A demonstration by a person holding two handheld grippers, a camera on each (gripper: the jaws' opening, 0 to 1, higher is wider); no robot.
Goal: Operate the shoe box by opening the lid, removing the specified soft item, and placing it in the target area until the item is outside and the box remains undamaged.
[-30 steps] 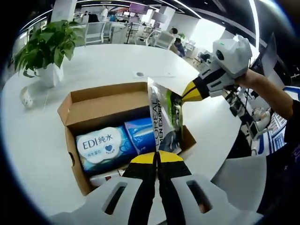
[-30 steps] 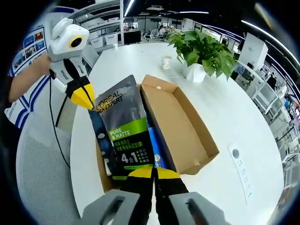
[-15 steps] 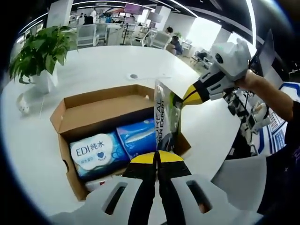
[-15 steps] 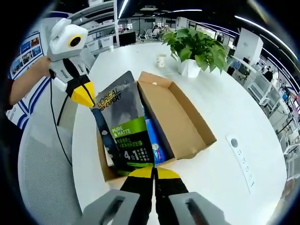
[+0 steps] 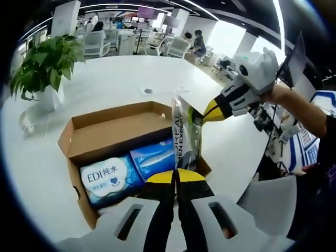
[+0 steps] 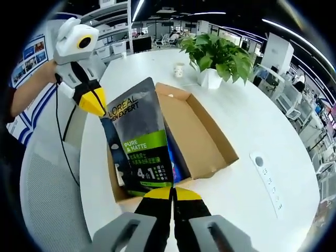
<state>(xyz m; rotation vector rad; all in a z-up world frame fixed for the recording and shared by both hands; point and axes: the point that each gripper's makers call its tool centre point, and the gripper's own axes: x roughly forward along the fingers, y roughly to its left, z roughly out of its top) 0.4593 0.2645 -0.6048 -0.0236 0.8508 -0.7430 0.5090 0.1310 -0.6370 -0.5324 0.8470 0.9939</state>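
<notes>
Both hand-held grippers, the left hand-held gripper (image 5: 176, 176) and right hand-held gripper (image 6: 172, 193), seem clenched on opposite ends of the dark pouch (image 6: 140, 144), held above the open shoe box (image 6: 202, 139), so removal is underway and next comes carrying it to the white surface (image 6: 247, 205).

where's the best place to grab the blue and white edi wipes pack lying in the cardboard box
Take the blue and white EDI wipes pack by its long edges, coming straight down from above. It lies flat, label up, in the open cardboard shoe box, with a blue pack close beside it, so a low side approach looks blocked by the box wall.
</notes>
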